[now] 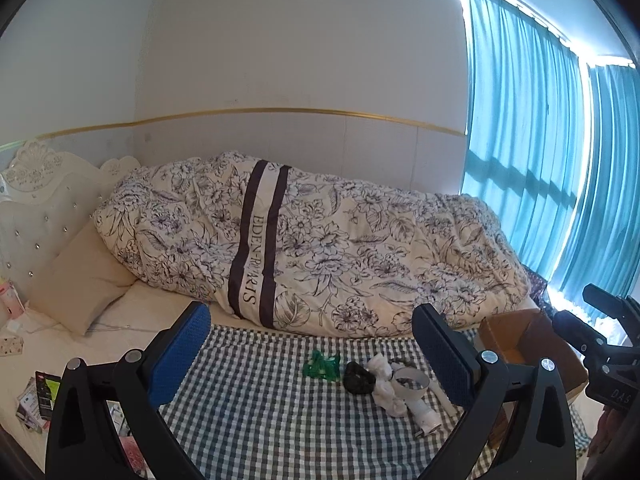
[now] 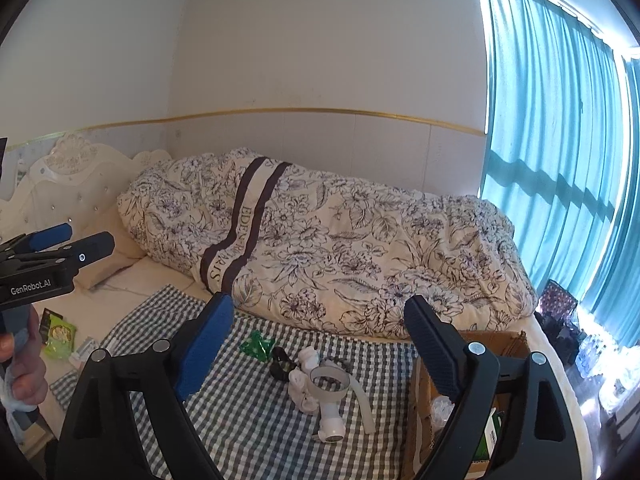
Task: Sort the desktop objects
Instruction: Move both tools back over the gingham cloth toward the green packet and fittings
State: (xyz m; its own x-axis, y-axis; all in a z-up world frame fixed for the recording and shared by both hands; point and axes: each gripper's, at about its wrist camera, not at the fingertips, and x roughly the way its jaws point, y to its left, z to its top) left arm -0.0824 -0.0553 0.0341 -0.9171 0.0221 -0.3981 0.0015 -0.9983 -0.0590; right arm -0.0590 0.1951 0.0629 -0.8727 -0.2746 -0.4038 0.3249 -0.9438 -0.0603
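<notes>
A small pile lies on the checked cloth (image 1: pixel 260 400): a green packet (image 1: pixel 320 366), a black lump (image 1: pixel 359 378), a crumpled white cloth (image 1: pixel 382 380), a white tape ring (image 1: pixel 410 382) and a white plug (image 1: pixel 426 416). My left gripper (image 1: pixel 312 316) hovers over the cloth, open and holding nothing, with the pile between its fingers and further off. The right wrist view shows the same green packet (image 2: pixel 256 345), white ring (image 2: pixel 330 382) and plug (image 2: pixel 332 420). My right gripper (image 2: pixel 320 308) is open too, above them. A cardboard box (image 2: pixel 424 384) stands to the right.
A flowered duvet (image 1: pixel 320 240) is heaped behind the cloth, with a pillow (image 1: pixel 80 276) and a white headboard (image 1: pixel 36 216) at left. Packets (image 2: pixel 60 336) lie on the sheet at left. Blue curtains (image 2: pixel 560 160) hang at right. A hand (image 2: pixel 24 368) holds the left gripper.
</notes>
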